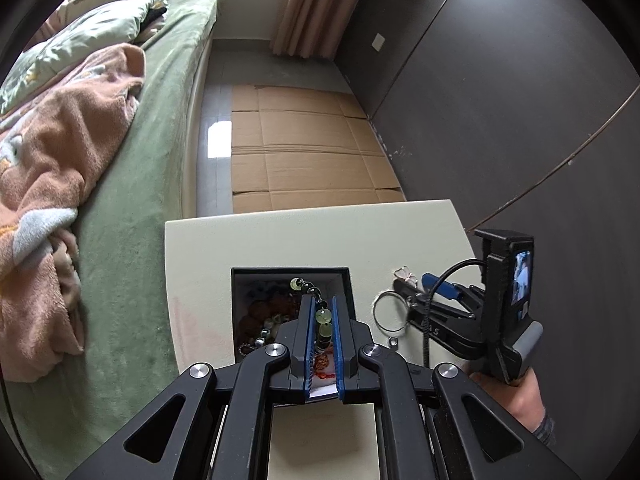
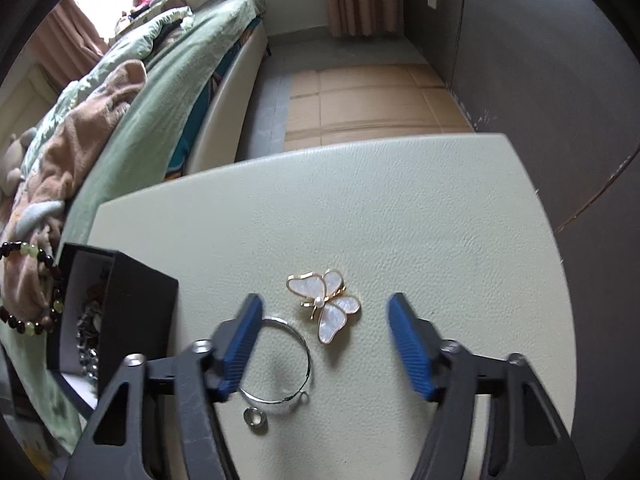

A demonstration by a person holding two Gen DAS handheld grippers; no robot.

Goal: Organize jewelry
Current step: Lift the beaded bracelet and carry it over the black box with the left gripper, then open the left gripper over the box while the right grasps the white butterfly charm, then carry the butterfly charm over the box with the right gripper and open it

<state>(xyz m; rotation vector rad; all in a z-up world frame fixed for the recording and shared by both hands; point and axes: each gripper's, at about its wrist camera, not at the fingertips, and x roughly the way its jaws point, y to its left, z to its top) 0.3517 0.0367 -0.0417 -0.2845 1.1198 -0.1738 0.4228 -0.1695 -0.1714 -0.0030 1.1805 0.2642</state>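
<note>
My left gripper (image 1: 323,304) is shut on a beaded bracelet (image 1: 322,316) of green and dark beads and holds it over the open black jewelry box (image 1: 240,276), which holds several pieces. The bracelet also shows at the left edge of the right wrist view (image 2: 30,252), above the box (image 2: 136,300). My right gripper (image 2: 324,304) is open over the pale table, its fingers either side of a white and gold butterfly brooch (image 2: 326,304). A thin silver bangle (image 2: 296,376) and a small silver ring (image 2: 256,418) lie beside the left finger.
The pale table (image 2: 400,208) stands next to a green bed (image 1: 132,220) with a peach blanket (image 1: 52,168). Cardboard (image 1: 304,152) covers the floor beyond. A dark wall (image 1: 520,100) is on the right.
</note>
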